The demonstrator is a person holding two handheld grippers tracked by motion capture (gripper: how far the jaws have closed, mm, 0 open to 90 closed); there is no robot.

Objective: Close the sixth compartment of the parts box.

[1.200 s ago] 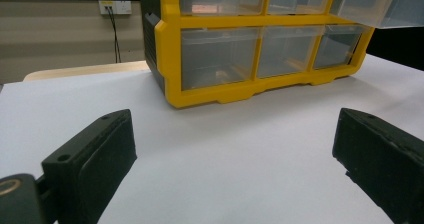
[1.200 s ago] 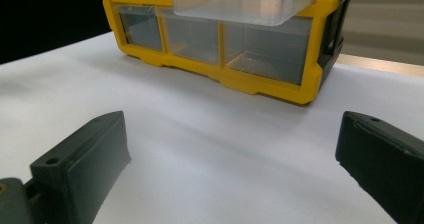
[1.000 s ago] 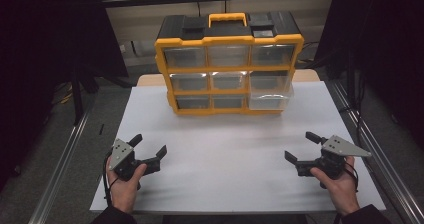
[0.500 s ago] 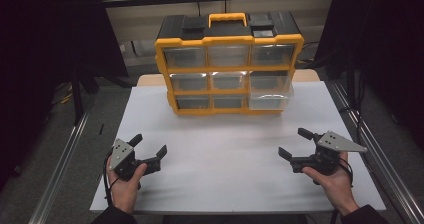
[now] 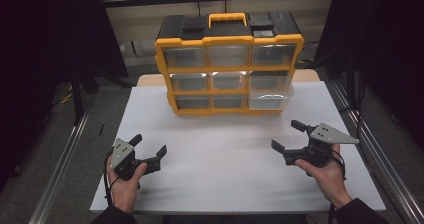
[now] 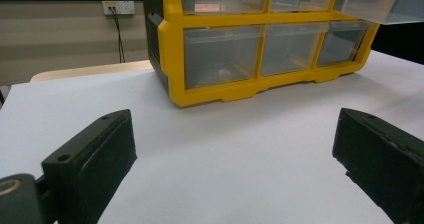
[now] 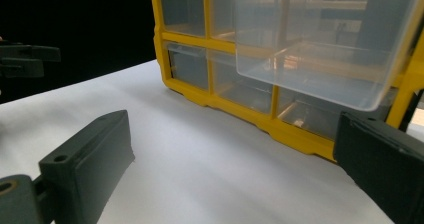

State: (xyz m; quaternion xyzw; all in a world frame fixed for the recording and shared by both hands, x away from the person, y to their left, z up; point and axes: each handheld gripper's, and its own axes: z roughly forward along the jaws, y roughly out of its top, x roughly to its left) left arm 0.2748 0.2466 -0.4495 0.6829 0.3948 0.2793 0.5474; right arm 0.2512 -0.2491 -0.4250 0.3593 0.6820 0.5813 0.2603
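Note:
A yellow and black drawer cabinet [image 5: 229, 64] with clear drawers stands at the back of the white table [image 5: 225, 184]. One clear drawer [image 5: 270, 88], right column and middle row, sticks out from its slot; it is also visible as the drawer [image 7: 320, 44] close in front of my right gripper [image 7: 230, 179] and as the drawer [image 6: 380, 1] at the top right. My left gripper [image 5: 148, 145] rests near the front left, open and empty, facing the cabinet [image 6: 260, 49]. My right gripper [image 5: 286, 135] is open and empty, right of centre, pointing at the cabinet's right side.
Metal rails [image 5: 60, 169] run along both sides of the table, with dark floor beyond. A wall socket [image 6: 118, 7] sits behind the cabinet. Bare white tabletop lies between the two grippers and in front of the cabinet.
My right gripper has moved left and forward, closer to the cabinet's right side. The left gripper has stayed where it was.

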